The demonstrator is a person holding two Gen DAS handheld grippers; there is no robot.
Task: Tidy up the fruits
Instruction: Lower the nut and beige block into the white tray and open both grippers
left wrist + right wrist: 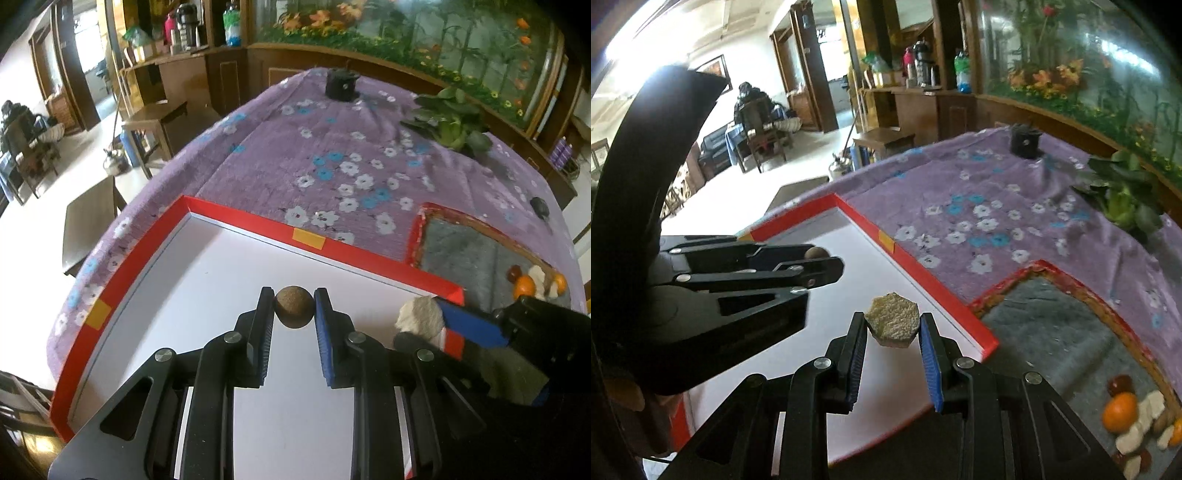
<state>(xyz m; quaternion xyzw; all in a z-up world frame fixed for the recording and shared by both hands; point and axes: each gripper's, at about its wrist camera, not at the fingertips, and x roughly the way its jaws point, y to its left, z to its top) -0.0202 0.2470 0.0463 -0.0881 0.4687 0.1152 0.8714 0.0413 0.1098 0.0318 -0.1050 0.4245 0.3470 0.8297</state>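
Blue-padded jaws of the left gripper (294, 307) pinch a small brown round fruit (294, 306) by its sides, so it hangs free over the white floor of the red-rimmed tray (236, 216); the right gripper (892, 326) likewise clamps a pale, rough, angular piece (892, 325) above the same tray, probably for sorting there; the remaining fruits (1120, 412), an orange one among pale and dark pieces, lie heaped in the grey-lined box (1049, 325) beside it on the purple flowered cloth (979, 206).
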